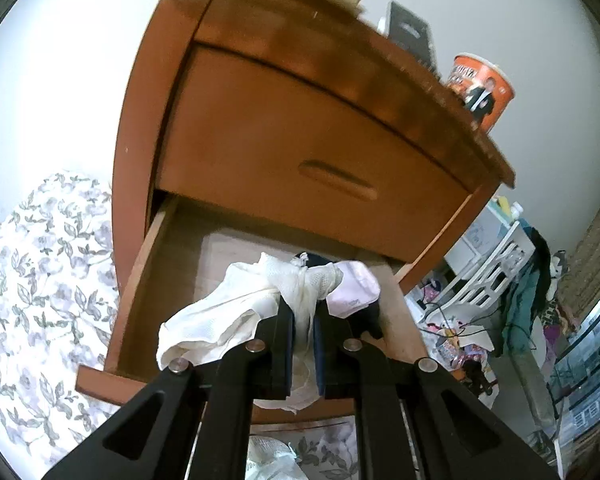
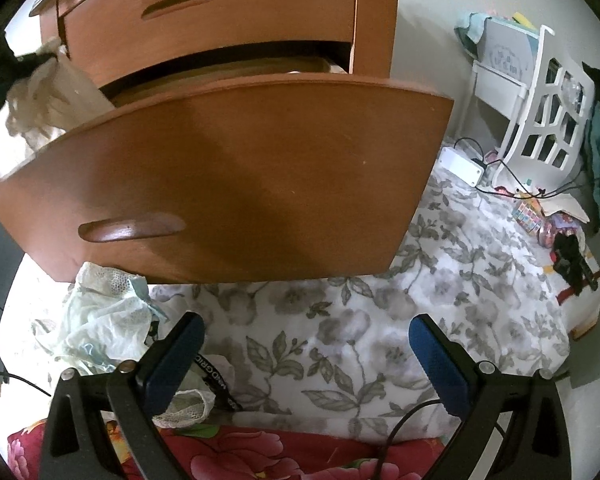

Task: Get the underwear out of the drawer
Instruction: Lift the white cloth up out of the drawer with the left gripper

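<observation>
The cream mesh underwear (image 1: 236, 312) is pinched between the fingers of the left gripper (image 1: 303, 312), which is clamped tight on it above the open lower drawer (image 1: 148, 280). The cloth bunches at the fingertips, spreads out to the left in a loose fold, and a strip hangs down between the jaws toward the camera, so its long axis runs roughly left to right across the fingers. Behind it in the drawer lie a pale pink garment (image 1: 356, 292) and something dark, too hidden to name. The upper drawer (image 1: 300, 152) is closed. The right gripper (image 2: 306, 354) is spread wide and empty, low before the drawer front (image 2: 236, 184), over a floral sheet (image 2: 340, 320). More pale underwear (image 2: 100, 320) lies crumpled on that sheet beside its left finger.
</observation>
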Action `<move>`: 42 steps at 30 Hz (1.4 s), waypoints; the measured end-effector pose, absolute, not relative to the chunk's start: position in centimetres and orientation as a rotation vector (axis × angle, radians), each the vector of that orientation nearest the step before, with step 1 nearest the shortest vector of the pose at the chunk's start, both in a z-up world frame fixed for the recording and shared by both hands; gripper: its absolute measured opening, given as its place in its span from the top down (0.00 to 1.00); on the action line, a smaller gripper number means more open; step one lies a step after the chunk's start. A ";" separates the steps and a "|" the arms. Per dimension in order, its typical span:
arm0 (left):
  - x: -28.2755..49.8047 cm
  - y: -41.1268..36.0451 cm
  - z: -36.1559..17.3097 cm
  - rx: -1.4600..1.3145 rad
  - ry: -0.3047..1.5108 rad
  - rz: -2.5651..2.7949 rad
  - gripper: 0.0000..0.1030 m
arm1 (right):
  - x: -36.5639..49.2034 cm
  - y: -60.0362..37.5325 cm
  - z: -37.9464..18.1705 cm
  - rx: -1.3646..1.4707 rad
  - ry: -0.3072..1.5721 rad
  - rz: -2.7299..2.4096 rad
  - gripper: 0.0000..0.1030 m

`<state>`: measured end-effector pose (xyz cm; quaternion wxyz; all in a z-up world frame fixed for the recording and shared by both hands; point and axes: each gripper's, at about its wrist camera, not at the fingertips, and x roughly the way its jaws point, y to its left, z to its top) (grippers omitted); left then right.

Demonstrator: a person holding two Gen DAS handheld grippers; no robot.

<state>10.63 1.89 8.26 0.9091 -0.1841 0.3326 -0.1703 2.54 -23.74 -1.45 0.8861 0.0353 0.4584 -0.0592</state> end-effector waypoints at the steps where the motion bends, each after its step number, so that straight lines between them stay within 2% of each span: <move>1: 10.3 2.1 8.7 -0.383 0.676 -0.353 0.92 | 2.5 -23.7 -1.4 0.070 0.951 -0.125 0.00; 21: 3.0 5.7 17.4 -0.387 0.465 -0.380 0.92 | 1.8 -22.9 -0.4 0.018 0.895 -0.145 0.00; 42: -0.3 6.6 17.3 -0.369 0.560 -0.335 0.92 | -0.2 -21.9 1.6 -0.008 0.762 -0.144 0.00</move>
